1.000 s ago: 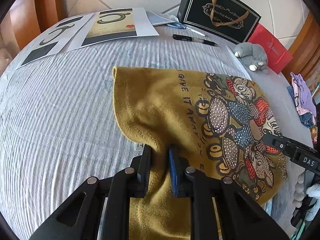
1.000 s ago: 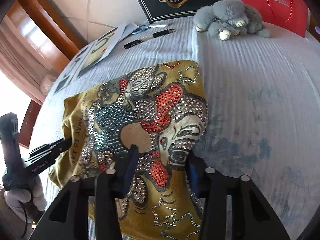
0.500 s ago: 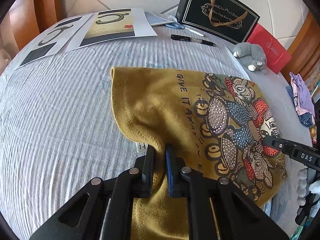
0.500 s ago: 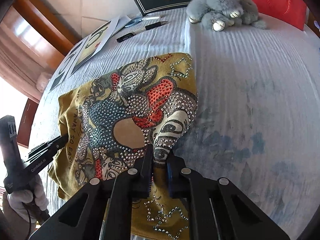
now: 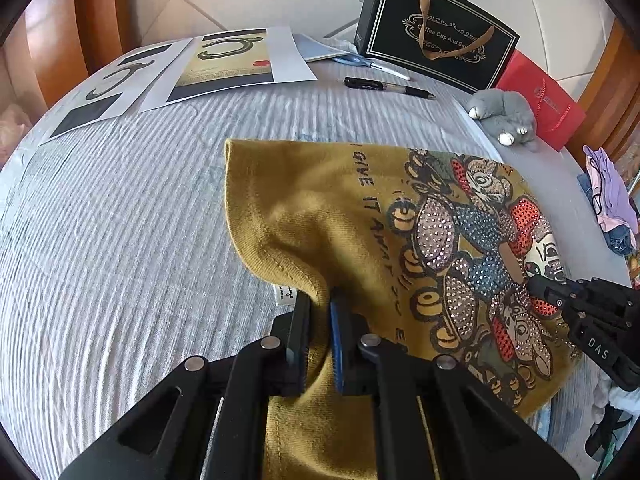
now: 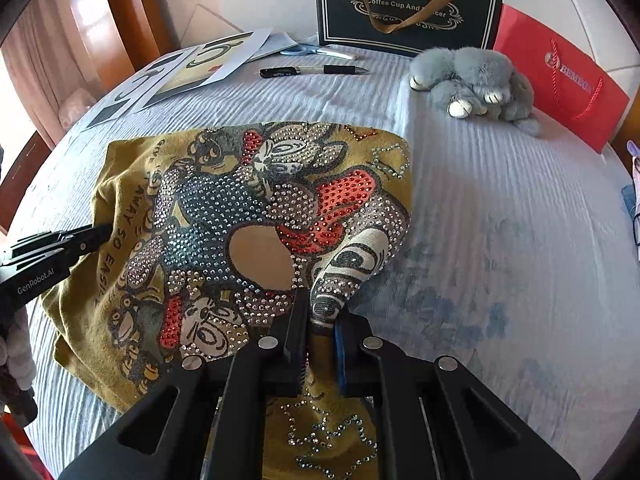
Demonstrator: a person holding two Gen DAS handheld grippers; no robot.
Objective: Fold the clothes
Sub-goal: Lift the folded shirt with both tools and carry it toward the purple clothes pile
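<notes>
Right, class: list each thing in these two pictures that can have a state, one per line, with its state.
Left hand-held gripper: shut on the shirt's plain side.
Right hand-held gripper: shut on the shirt's rhinestone side.
Mustard shirt: folded over, near edge lifted, far part lying on the bed.
Black pen: capped, lying flat.
Plush toy: lying down.
Black gift bag: upright.

A ribbed grey bedspread (image 5: 120, 240) carries a mustard shirt (image 5: 320, 208); prints (image 5: 224, 64), pen (image 5: 388, 86), plush toy (image 6: 476, 80) beyond.

Bright daylight throughout, sharp in both views; rhinestones on the shirt (image 6: 256, 216) glint; strong fisheye bending and dark vignette at the corners
</notes>
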